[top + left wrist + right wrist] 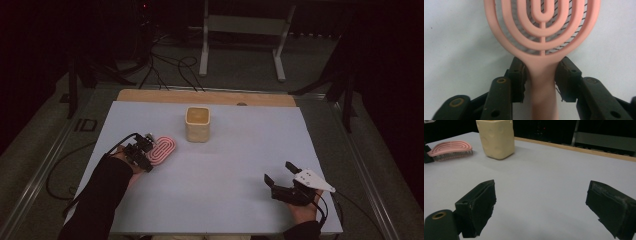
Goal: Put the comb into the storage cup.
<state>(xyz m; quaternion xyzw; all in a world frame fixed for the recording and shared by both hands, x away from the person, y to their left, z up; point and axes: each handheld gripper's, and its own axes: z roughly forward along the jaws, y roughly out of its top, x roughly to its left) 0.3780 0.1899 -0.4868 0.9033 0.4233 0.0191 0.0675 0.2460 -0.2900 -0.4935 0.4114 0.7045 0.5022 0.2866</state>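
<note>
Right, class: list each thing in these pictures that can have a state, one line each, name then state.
Brush: lying flat on the table, bristles down, neck between the left gripper's pads.
Cup: upright, open at the top, standing apart from the brush.
Left gripper: shut on the brush's neck.
Right gripper: open, nothing between its jaws.

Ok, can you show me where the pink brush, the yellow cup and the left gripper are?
brush (541,30), left gripper view, on its looped pink head
cup (198,129), high view, on its front wall
left gripper (541,75), left gripper view, between its pads, shut on the handle
</note>
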